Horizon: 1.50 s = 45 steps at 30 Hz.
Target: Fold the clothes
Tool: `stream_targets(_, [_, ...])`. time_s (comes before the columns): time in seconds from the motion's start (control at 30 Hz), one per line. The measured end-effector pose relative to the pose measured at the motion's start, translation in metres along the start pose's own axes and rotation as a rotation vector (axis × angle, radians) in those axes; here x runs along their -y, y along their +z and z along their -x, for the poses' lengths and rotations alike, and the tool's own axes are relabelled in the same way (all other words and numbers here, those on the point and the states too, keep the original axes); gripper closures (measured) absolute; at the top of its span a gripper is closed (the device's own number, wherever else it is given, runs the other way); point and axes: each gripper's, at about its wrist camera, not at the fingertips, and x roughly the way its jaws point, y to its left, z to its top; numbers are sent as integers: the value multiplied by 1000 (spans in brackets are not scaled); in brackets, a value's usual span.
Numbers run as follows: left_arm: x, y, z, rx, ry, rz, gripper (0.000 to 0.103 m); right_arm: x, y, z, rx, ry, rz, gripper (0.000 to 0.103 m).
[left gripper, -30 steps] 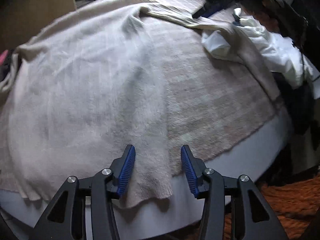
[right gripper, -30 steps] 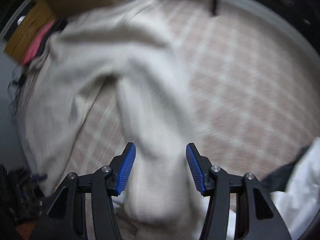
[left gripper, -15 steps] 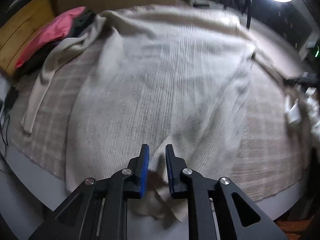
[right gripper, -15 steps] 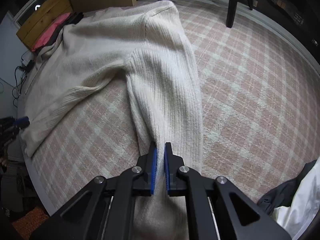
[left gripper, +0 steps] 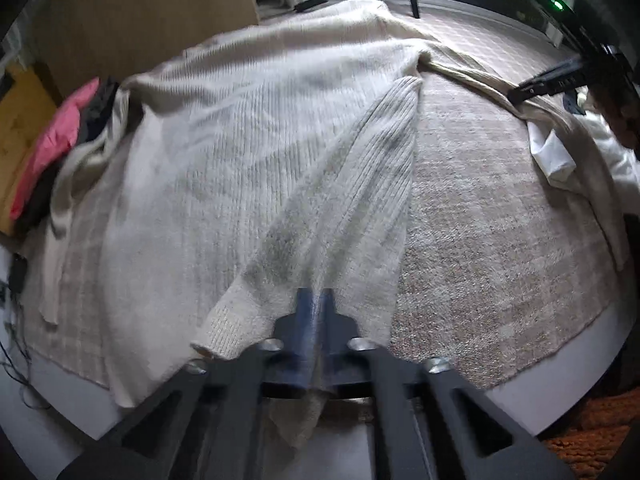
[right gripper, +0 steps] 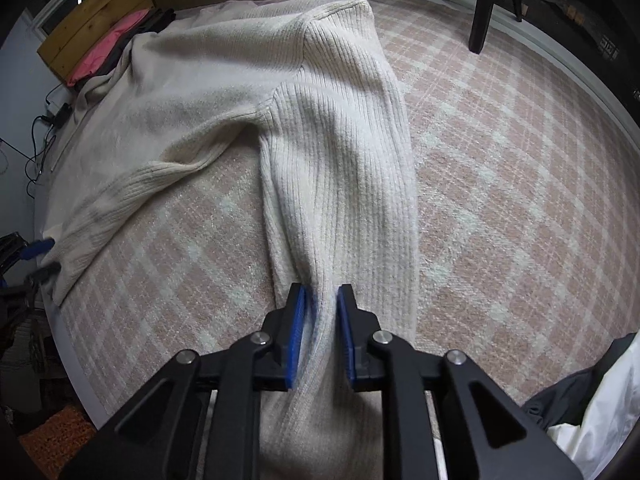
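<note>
A cream ribbed knit sweater (left gripper: 256, 152) lies spread on a pink checked cloth (left gripper: 492, 240). My left gripper (left gripper: 316, 300) is shut on the sweater's bottom hem corner, lifted off the cloth so the fabric rises in a ridge towards me. In the right wrist view the sweater's sleeve (right gripper: 344, 160) runs from the shoulder down to my right gripper (right gripper: 321, 296). Its blue pads (right gripper: 298, 320) stand slightly apart with the sleeve bunched between them. The right gripper also shows in the left wrist view (left gripper: 560, 80), at the far right on the sleeve.
A pink and dark garment pile (left gripper: 56, 148) lies at the left edge beside a wooden box (right gripper: 92, 28). White and dark clothes (left gripper: 568, 152) are heaped at the right. A black chair leg (right gripper: 484, 12) stands at the back. An orange rug (left gripper: 592, 440) lies below the surface edge.
The left gripper has lifted the hem corner, so the side of the sweater now folds up and over. The right gripper's jaws have parted slightly around the sleeve.
</note>
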Motion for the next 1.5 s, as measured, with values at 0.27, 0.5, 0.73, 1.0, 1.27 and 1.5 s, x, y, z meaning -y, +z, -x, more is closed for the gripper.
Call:
stream_targets(0.27, [19,-3,62,66,-316,54,101,7,-14,23,109,3,-40,97])
stream_targets(0.5, [78,-23,17,-63,-390,-92,101,9,9,54,114,-162,-100,97])
stream_targets(0.73, [56,-18,25,-87,-444,-10,97,-7,55,50,86,-49,22,66])
stream_targets(1.0, [-41,10,58,26,-230,146,92,-21,178,8,288,-121,9,56])
stream_targets(1.27, [-111,38,59,61,-11,179,92,-3,197,-41,302,-155,-85,95])
stream_targets(1.5, [-181,133,32,143,78,97,84,15,191,-56,213,-160,-143,79])
